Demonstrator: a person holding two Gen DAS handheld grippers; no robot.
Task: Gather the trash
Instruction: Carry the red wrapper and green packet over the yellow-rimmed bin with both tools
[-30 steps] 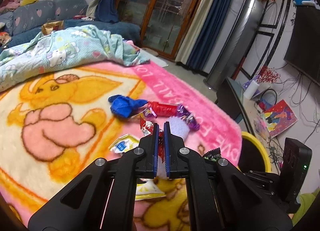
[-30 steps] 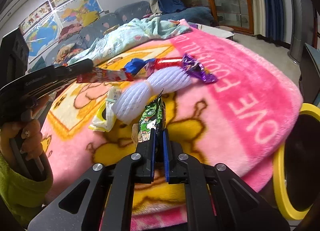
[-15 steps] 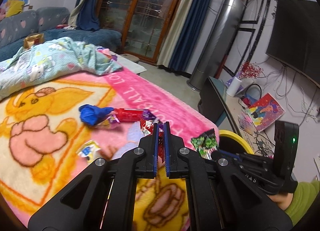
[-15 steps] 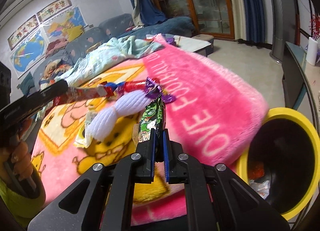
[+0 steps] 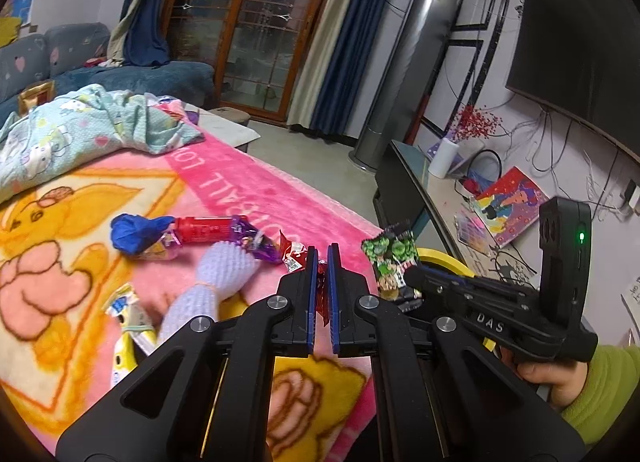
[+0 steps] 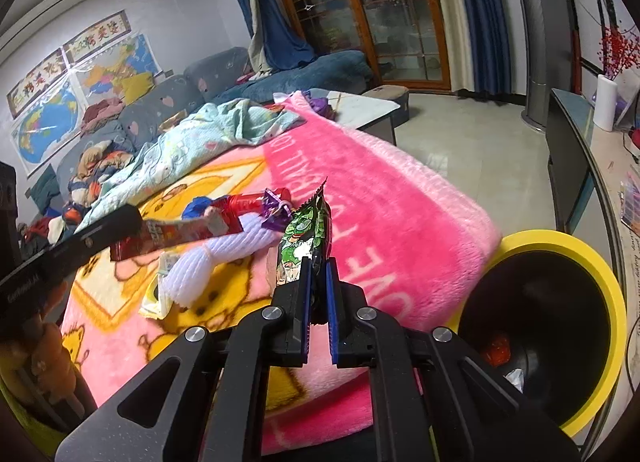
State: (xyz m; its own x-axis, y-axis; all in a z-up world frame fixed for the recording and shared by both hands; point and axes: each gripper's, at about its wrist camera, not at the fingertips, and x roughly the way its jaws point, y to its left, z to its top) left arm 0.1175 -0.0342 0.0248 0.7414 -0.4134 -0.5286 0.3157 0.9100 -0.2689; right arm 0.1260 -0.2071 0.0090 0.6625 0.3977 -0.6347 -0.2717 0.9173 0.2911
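Pink blanket (image 6: 400,197) carries loose wrappers (image 5: 224,229). The left claw (image 5: 319,262) is clenched on a red wrapper (image 6: 176,238); the right claw (image 6: 318,268) grips a green packet (image 6: 306,229), held above the blanket near the yellow bin (image 6: 560,250).

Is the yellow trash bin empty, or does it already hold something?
Not empty. Inside the yellow trash bin, the right wrist view shows a red piece and a pale wrapper at the bottom.
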